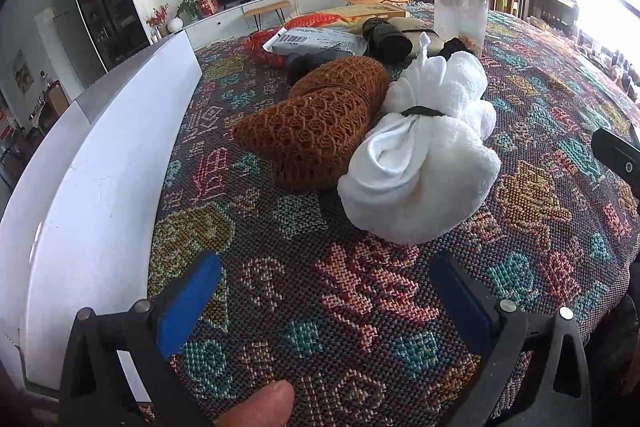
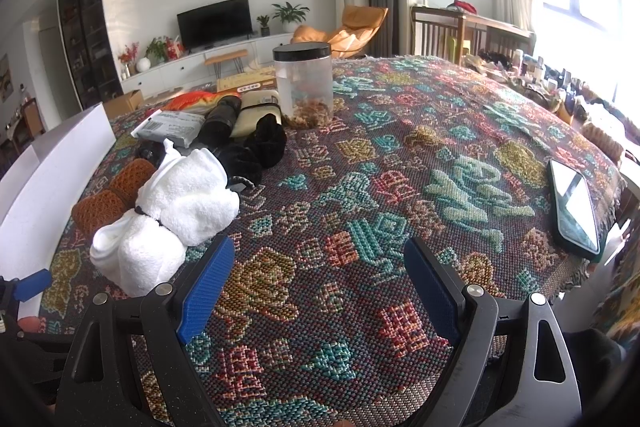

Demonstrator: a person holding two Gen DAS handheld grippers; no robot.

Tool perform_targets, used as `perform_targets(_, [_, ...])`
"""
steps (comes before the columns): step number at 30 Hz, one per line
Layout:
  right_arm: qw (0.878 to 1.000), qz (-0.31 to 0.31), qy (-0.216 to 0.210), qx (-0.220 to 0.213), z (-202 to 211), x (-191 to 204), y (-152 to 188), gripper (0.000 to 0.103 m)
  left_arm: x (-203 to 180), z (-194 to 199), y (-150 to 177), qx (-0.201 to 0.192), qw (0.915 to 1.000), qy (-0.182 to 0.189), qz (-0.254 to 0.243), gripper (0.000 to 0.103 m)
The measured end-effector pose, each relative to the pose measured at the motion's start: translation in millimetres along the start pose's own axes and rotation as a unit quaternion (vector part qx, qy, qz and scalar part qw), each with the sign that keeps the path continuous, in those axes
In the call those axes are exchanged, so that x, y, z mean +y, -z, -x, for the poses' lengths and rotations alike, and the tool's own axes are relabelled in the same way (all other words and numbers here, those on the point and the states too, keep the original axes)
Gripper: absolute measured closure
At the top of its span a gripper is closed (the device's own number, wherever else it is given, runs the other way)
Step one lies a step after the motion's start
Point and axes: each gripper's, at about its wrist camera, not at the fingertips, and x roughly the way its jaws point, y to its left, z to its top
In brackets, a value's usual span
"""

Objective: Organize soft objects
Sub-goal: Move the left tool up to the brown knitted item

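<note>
A white towel bundle [image 1: 424, 151] tied with a black band lies on the patterned tablecloth [image 1: 340, 307]; it also shows in the right wrist view [image 2: 176, 211]. A brown knitted bundle [image 1: 316, 123], also banded, lies touching its left side and shows in the right wrist view [image 2: 112, 195]. A black fuzzy cloth [image 2: 256, 151] lies behind the towel. My left gripper [image 1: 326, 297] is open and empty, a little in front of the towel. My right gripper [image 2: 320, 287] is open and empty, just right of the towel.
A white box wall [image 1: 100, 187] runs along the table's left edge. At the back stand a clear jar with a black lid [image 2: 304, 87], a grey parcel [image 2: 172, 127], a black roll [image 2: 220, 123] and a beige pouch [image 2: 256, 111]. A phone [image 2: 574, 203] lies at the right edge.
</note>
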Motion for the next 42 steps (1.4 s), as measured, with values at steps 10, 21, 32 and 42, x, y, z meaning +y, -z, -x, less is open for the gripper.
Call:
perform_targets(10, [1.0,-0.002,-0.001,0.001,-4,-2,0,0.014,6,-29,-2,0.05,0.9983,0.025,0.02,0.0])
perform_targets(21, [1.0,-0.019,-0.007,0.008,-6,-7,2,0.014,17,-64,-38,0.059,0.9966,0.052,0.024,0.0])
perform_targets(32, [0.999,-0.029,-0.011,0.021,0,7,9,0.014,24,-82,-52,0.031,0.9966,0.074,0.021,0.0])
perform_targets(42, [0.995,-0.06,-0.017,0.084,-10,14,17,0.014,24,-78,-45,0.024,0.9965,0.076,0.024,0.0])
